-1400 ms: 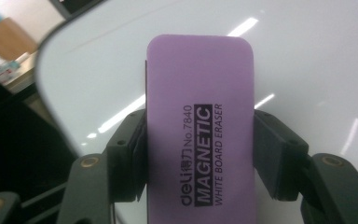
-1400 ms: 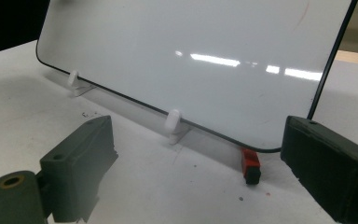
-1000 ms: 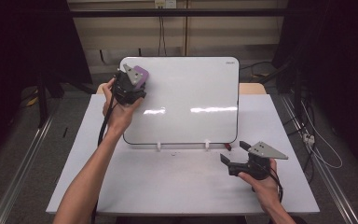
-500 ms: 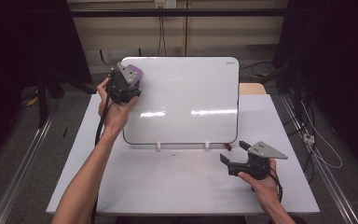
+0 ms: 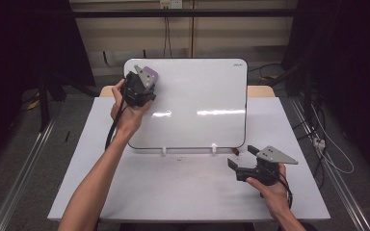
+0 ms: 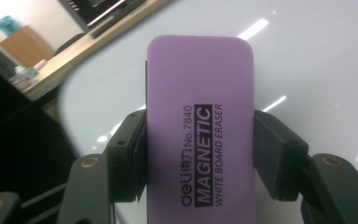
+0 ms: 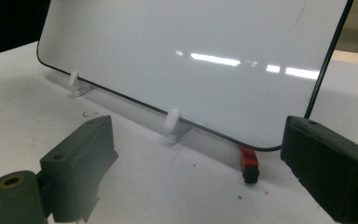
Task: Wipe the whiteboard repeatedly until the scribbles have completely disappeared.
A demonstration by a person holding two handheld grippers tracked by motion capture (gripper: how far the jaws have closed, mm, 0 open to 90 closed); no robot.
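Observation:
A whiteboard (image 5: 197, 101) stands tilted on white clips on the table. My left gripper (image 5: 143, 83) is at the board's upper left corner, shut on a purple magnetic eraser (image 6: 200, 130) held flat against the board (image 6: 317, 60); the eraser (image 5: 149, 73) shows as a purple patch in the high view. My right gripper (image 5: 241, 158) rests low on the table in front of the board's lower right corner, open, with nothing between its jaws. In the right gripper view the board (image 7: 191, 60) fills the top, with a small red and black object (image 7: 249, 164) lying under its lower corner.
The white table (image 5: 173, 192) has free room in front of the board. Two white clips (image 7: 173, 125) hold the board's lower edge. Cables (image 5: 337, 159) lie on the floor to the right. Dark curtains flank the table.
My left gripper has moved the eraser up and slightly left toward the board's upper left corner. The right gripper has stayed in place.

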